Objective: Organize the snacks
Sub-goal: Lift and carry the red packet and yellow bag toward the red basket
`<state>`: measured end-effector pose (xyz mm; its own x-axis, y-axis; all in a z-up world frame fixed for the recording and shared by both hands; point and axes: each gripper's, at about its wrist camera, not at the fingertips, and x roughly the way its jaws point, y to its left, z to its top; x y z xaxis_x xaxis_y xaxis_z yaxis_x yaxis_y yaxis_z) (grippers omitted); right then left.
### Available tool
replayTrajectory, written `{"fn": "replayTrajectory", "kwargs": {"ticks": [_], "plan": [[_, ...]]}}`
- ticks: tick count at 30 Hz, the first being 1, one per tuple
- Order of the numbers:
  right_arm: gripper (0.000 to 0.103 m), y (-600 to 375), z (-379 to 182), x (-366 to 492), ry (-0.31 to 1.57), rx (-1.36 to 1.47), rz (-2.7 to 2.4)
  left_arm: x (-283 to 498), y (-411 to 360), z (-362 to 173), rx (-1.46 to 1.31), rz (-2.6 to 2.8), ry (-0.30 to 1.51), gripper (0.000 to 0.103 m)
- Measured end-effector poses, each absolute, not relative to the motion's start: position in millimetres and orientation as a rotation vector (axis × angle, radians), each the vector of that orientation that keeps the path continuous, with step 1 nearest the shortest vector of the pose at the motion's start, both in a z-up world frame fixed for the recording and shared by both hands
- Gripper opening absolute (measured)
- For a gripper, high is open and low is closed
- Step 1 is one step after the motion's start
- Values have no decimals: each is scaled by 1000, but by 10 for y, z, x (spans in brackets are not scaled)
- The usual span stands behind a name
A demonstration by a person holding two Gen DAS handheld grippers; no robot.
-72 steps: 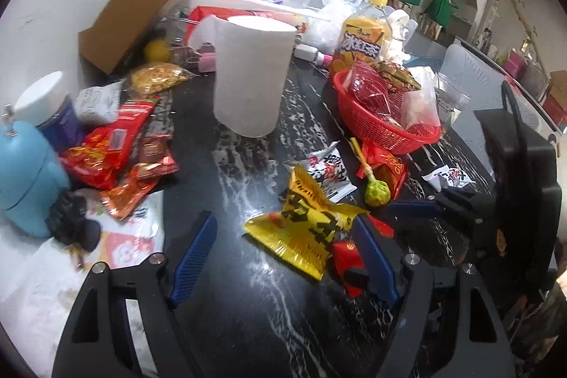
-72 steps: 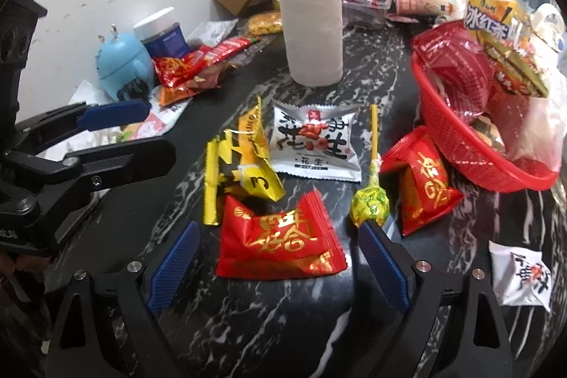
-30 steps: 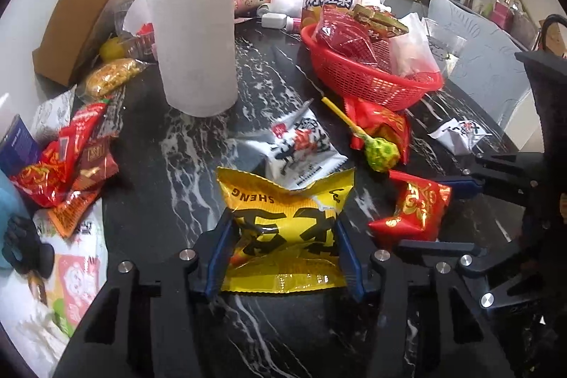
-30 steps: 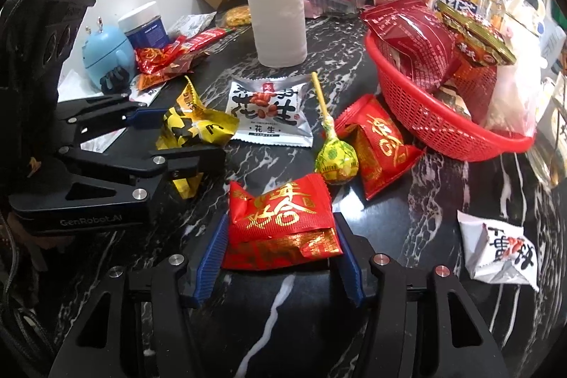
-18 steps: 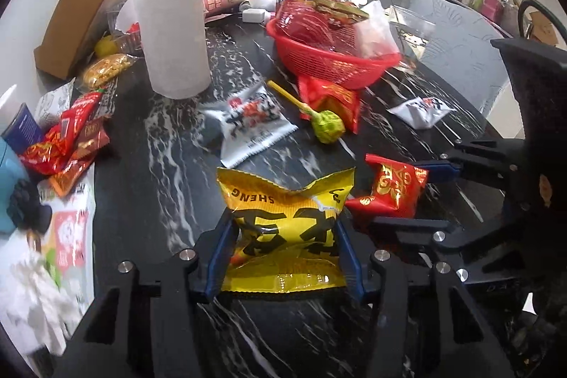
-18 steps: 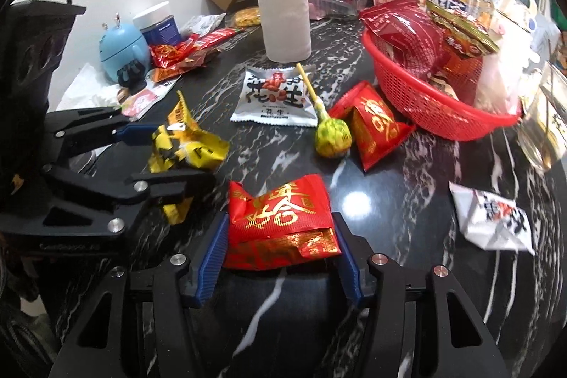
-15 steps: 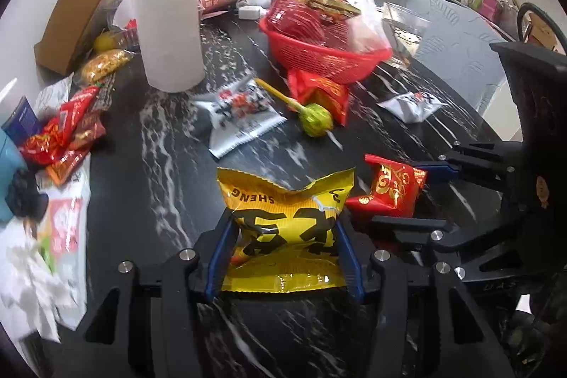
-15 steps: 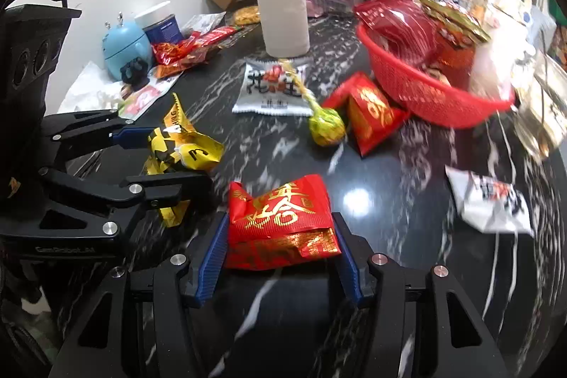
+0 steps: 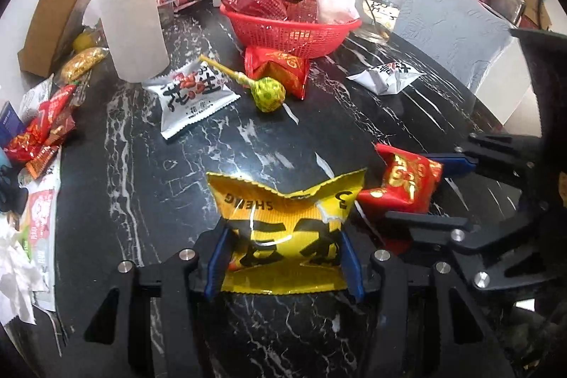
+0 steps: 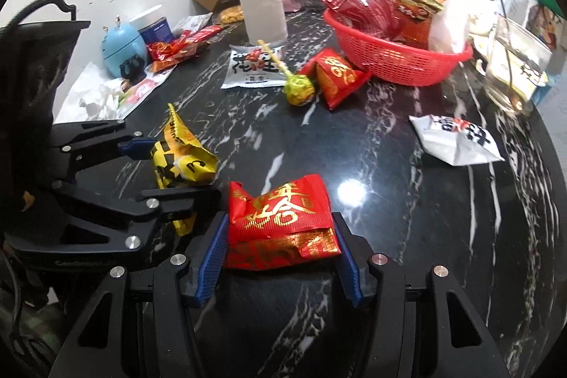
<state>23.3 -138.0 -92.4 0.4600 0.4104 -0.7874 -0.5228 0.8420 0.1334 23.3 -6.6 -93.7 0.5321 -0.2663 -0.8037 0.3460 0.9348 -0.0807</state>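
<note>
Two packets in hand: left tool (image 9: pixel 283 266) clamps yellow packet (image 9: pixel 285 229), right tool (image 10: pixel 280 259) clamps red packet (image 10: pixel 280 222), both above table (image 10: pixel 389 186). Next: carry to red basket (image 10: pixel 397 57), release.

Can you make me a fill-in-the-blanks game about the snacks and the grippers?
1. The left gripper is shut on a ____ packet.
2. The right gripper is shut on a ____ packet.
3. The basket is ____ in colour.
4. The lollipop has a ____ wrapper.

Missing words: yellow; red; red; green
</note>
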Motion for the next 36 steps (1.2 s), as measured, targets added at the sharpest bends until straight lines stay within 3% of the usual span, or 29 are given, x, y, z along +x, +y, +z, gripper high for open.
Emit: {"fn": "replayTrajectory", "kwargs": {"ticks": [36], "plan": [[56, -1448, -668, -90, 849, -101, 611, -106, -67, -594, 17, -374, 899, 51]]}}
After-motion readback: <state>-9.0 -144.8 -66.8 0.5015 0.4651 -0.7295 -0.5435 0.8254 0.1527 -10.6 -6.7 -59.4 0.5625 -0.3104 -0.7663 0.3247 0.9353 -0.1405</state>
